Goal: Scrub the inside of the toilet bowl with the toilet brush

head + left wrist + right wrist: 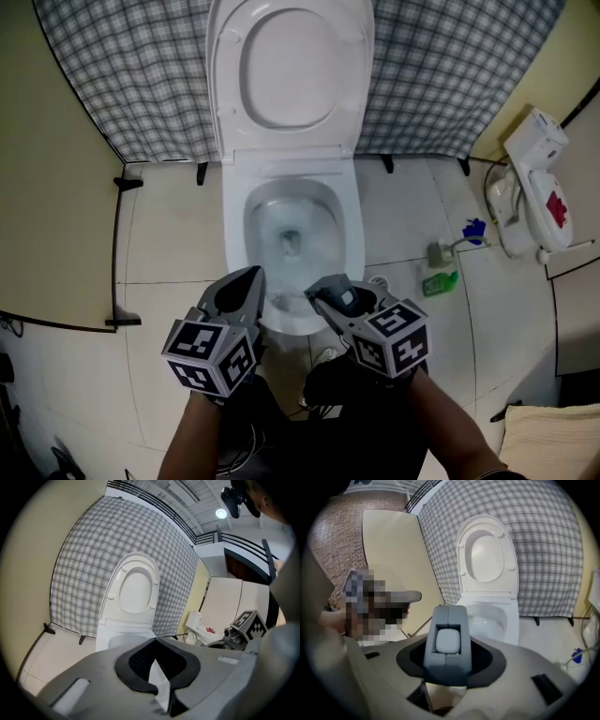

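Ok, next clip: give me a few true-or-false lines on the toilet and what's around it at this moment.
1. The toilet seat is raised upright. True.
2. A checked cloth hangs behind the toilet. True.
3. In the head view, the green bottle is on the floor to the left of the toilet. False: it is to the toilet's right.
4. A toilet brush stands in the toilet bowl. False: only water shows in the bowl.
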### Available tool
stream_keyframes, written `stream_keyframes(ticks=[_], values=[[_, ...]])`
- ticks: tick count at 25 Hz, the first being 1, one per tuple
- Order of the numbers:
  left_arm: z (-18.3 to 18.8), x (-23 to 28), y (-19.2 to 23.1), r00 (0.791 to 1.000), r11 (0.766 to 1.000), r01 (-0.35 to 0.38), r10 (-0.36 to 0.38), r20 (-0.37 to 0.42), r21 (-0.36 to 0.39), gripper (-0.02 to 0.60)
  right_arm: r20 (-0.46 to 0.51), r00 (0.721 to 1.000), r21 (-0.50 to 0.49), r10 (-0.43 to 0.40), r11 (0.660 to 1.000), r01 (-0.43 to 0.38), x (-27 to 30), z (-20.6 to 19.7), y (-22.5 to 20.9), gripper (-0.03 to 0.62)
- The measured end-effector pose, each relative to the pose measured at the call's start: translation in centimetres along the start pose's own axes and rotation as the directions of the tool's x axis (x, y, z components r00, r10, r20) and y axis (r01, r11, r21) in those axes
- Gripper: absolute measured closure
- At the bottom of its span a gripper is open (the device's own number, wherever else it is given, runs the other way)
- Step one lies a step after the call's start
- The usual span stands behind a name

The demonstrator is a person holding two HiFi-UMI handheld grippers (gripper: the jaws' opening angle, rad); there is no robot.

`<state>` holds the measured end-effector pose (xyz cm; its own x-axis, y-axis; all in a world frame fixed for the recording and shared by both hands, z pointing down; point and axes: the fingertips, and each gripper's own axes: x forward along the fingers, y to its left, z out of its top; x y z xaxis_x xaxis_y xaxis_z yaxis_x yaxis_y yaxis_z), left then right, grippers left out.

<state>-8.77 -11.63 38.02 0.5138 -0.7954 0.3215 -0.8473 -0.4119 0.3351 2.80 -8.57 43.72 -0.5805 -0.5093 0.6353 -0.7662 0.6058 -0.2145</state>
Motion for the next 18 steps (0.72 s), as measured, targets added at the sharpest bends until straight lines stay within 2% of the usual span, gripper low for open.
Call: stream_keyframes(ticks=[12,18], values=[[-1.3,0.6,0.4,1.000,1.000,0.001,-0.002,-0.021,-0.028,0.572,0.057,0.995,0.049,-0.081,0.996,0.078,5.4,1.4,-3.4,0.393],[-1.8,0.7,0.8,1.000,0.999,-0.003,0.002,-0.029,-0.045,0.572,0.121,0.984,0.076,-0.127,0.990,0.119,8.6,3.4,-5.8,0.393]])
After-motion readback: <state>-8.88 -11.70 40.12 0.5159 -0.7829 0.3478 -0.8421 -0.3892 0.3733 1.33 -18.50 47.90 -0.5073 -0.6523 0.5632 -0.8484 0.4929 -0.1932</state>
